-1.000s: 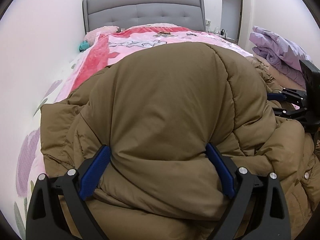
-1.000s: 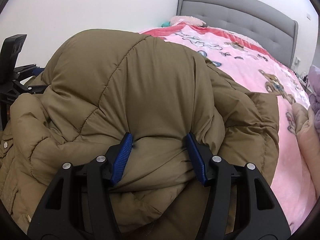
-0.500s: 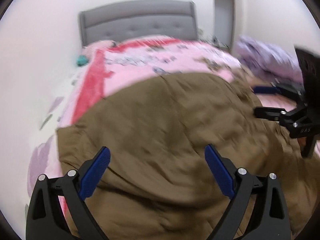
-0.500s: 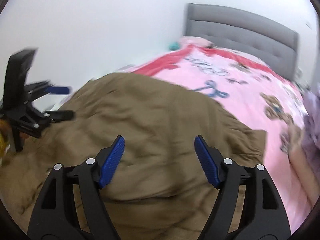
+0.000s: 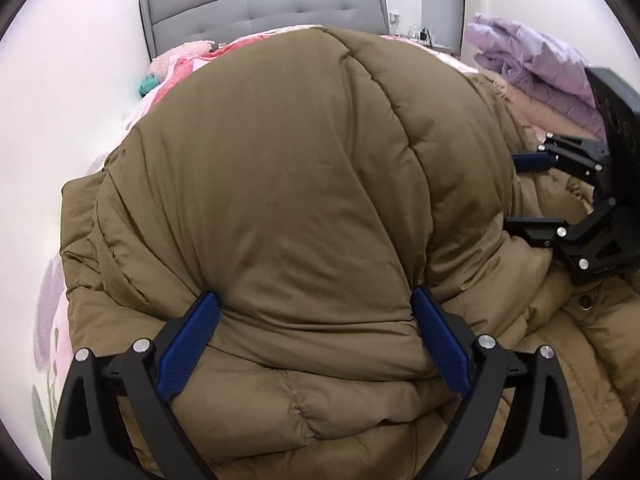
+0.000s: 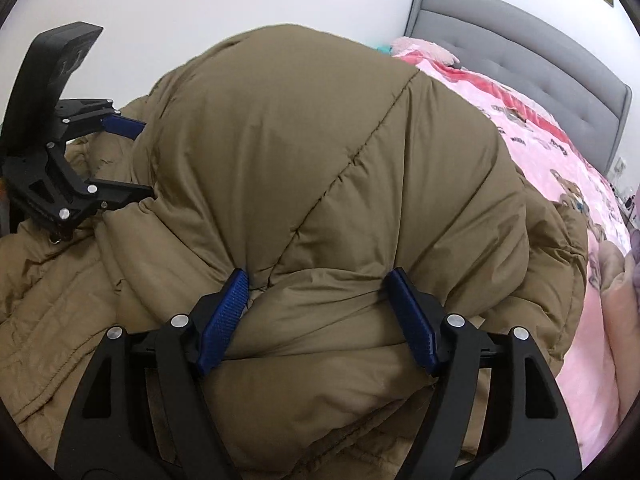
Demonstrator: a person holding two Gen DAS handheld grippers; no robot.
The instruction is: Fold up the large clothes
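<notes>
A large brown puffer coat (image 5: pixel 304 168) lies bunched in a thick mound on the bed and fills both views. My left gripper (image 5: pixel 314 330) has its blue pads pressed into a fat fold of the coat, jaws wide around it. My right gripper (image 6: pixel 318 312) squeezes another thick fold of the same coat (image 6: pixel 320 152) between its pads. Each gripper shows in the other's view: the right one (image 5: pixel 560 196) at the right edge, the left one (image 6: pixel 100 156) at the left edge.
The coat rests on a pink patterned bedspread (image 6: pixel 560 152) with a grey padded headboard (image 5: pixel 264 4) behind. A white wall runs along the left side (image 5: pixel 60 80). A folded lilac quilt (image 5: pixel 532 64) lies at the right of the bed.
Half a second ago both grippers were open above the flattened coat. Now both have closed on thick folds, and the coat is bunched up high in front of the cameras.
</notes>
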